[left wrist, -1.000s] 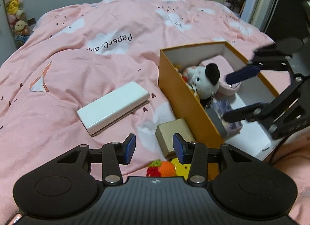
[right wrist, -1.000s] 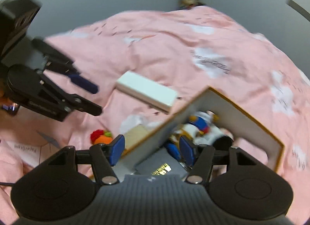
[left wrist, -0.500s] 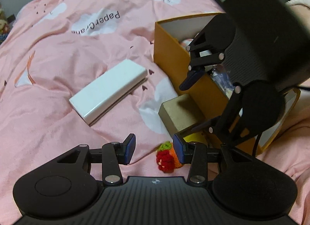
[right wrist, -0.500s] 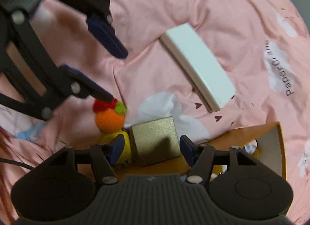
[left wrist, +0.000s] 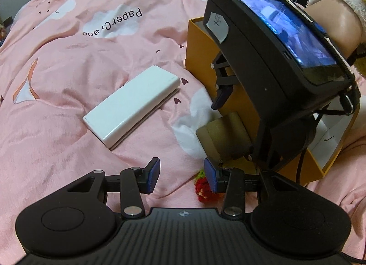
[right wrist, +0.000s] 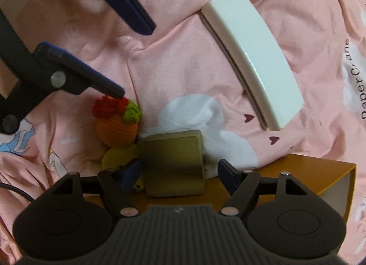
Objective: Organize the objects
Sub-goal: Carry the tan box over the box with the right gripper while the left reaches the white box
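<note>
Only the right wrist view shows the whole crocheted toy. The right gripper, jaws just widened, straddles the gold box ungripped; the left gripper is open, empty. The white box runs from 7 to 1 o'clock.

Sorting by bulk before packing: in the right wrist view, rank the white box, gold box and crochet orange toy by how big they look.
1. white box, clearly longest.
2. gold box, though it lies nearer the camera, which enlarges it.
3. crochet orange toy, smallest; its lower part is partly hidden, so the gap is unsure.
</note>
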